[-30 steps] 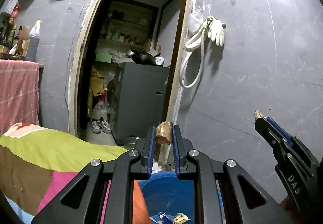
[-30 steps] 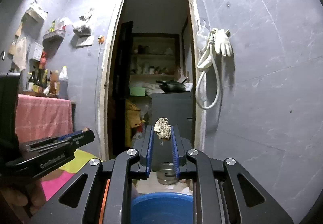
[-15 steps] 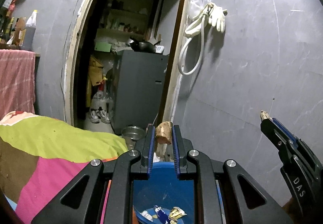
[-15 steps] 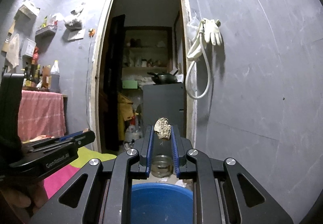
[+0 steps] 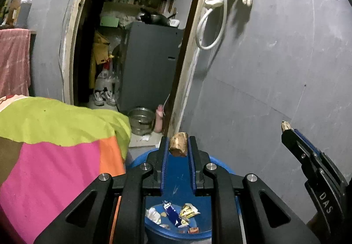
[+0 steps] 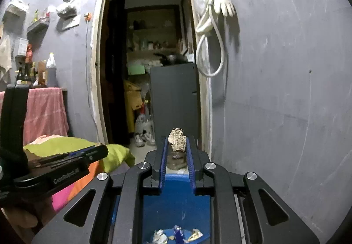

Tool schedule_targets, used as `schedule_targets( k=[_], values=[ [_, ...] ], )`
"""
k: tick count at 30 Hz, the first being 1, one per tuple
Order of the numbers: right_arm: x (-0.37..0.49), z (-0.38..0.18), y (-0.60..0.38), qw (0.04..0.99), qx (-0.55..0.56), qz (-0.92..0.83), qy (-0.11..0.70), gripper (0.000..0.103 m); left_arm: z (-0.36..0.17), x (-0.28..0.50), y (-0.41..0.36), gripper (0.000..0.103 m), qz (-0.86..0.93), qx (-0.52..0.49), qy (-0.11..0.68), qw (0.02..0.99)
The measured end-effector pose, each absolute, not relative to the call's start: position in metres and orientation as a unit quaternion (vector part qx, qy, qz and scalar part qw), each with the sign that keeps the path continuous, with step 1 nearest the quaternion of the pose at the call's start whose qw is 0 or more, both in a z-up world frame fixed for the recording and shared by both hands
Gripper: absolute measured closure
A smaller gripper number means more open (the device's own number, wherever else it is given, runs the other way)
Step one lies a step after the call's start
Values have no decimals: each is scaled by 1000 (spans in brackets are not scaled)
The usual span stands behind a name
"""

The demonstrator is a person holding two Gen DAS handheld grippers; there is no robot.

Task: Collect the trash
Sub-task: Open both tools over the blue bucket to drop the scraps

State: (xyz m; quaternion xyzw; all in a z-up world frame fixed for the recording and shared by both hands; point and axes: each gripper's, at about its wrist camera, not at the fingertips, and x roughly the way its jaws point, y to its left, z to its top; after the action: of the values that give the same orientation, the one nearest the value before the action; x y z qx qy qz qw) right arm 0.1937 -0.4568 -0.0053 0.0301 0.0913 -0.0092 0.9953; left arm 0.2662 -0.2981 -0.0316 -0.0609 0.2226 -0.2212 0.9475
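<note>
**Both scraps held above the blue bin, drop pending**

The left gripper (image 5: 178, 147) is clamped on a small brown crumpled scrap (image 5: 178, 144), pinched at the fingertips at lower centre of the left wrist view. The right gripper (image 6: 177, 147) is clamped on a pale tan crumpled paper wad (image 6: 177, 140), likewise at the tips, lower centre of the right wrist view.

The round blue plastic bin (image 5: 222, 167) is seen directly under and slightly behind the left tips, at bottom centre; mixed wrappers (image 5: 176, 215) are visible on its floor. In the right wrist view the same bin (image 6: 176, 195) fills the bottom centre, its far rim just below the wad.

Key relation: the bin mouth lies below both loads, toward the bottom of each frame. The left scrap is judged to sit over the opening already; the right wad is judged nearer the far rim, so a miss past the rim is possible there. Neither scrap shows a clear long axis. A multicoloured patchwork cloth (image 5: 55, 145) lies just beside the bin, at lower left.
</note>
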Motion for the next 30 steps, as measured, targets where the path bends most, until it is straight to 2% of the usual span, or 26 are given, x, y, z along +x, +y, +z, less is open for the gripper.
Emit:
schedule_targets(
  k=[13,27,30],
  values=[
    [207,-17,-462,989,46,-1,137,88,-49,276,-309,90,-224,-52,263,937],
    [212,-16,-463,988,53,-3,145,86,-51,284,-307,87,-224,-61,284,930],
    [213,-15,-464,988,56,-4,145,78,-50,286,-305,86,-225,-63,287,929]
  ],
)
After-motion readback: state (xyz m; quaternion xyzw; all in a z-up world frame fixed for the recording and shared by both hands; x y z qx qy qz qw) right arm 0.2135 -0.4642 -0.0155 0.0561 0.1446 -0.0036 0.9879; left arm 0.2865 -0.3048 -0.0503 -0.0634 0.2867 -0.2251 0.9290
